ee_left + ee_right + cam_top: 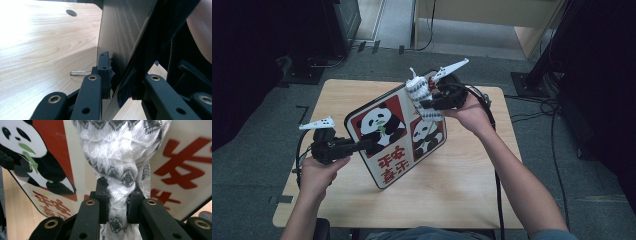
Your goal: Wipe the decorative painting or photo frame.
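left claw (364, 145) grips panda board (397, 135); right claw (426, 106) grips cloth (421, 97).

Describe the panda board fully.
The panda board is a flat rounded rectangle with a dark rim, printed with two pandas on red panels and red characters on cream. Its back looks grey and wood-grained. It stands tilted on one corner on the table, the left gripper clamping its edge, the knitted cloth pressed against its face.

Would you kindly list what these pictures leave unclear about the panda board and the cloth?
- Panda board: its underside is turned away in the high view; its printed face is out of sight in the left gripper view.
- Knitted cloth: cut off by the top edge in the right gripper view.
- Red characters: too small to read in the high view.
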